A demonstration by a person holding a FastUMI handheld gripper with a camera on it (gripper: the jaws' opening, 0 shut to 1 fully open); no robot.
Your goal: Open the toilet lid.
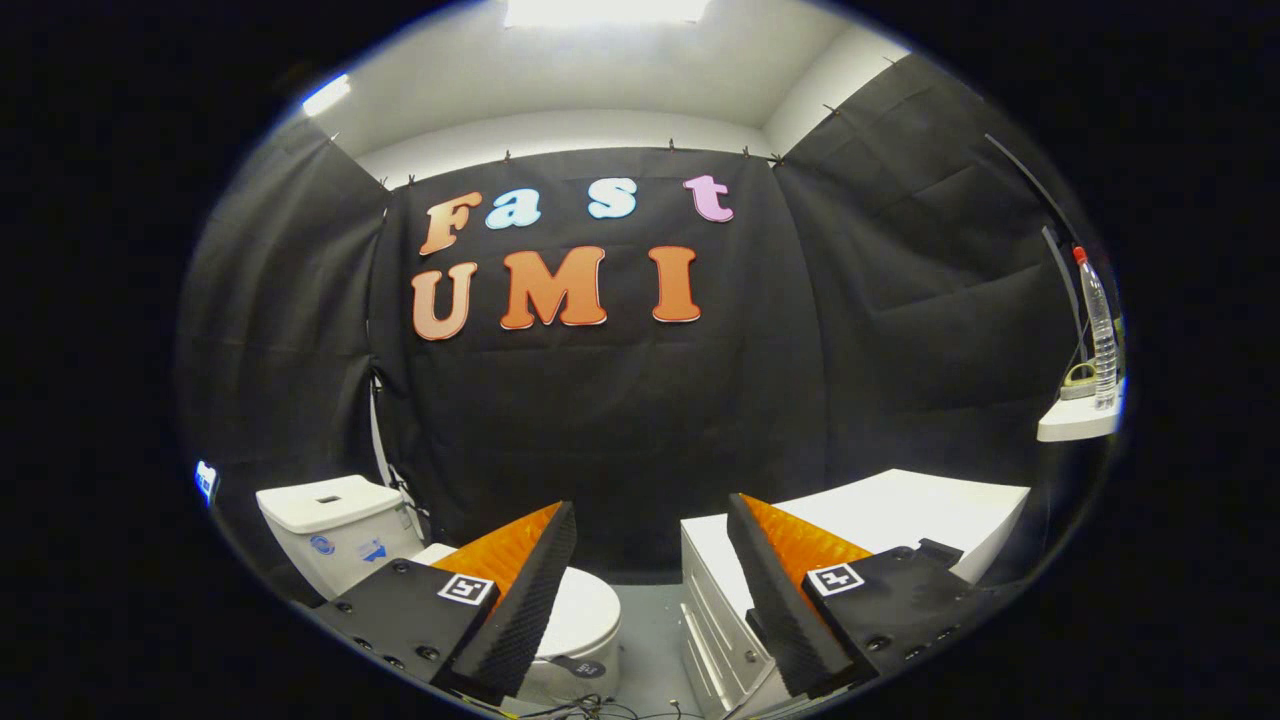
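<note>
A white toilet stands low on the left, its tank point(335, 525) against the booth wall. Its closed lid point(585, 615) lies flat and is partly hidden behind my left finger point(525, 590). My gripper point(652, 512) is open, held high above the floor, with a wide gap between the fingers and nothing in it. The lid sits below and beyond the left finger. The right finger point(775, 590) overlaps a white cabinet.
A white cabinet point(900, 515) with drawer fronts point(715, 625) stands to the right of the toilet. A small white shelf point(1075, 420) on the right wall carries a clear plastic bottle point(1098, 330). Cables point(590, 708) lie on the grey floor between toilet and cabinet.
</note>
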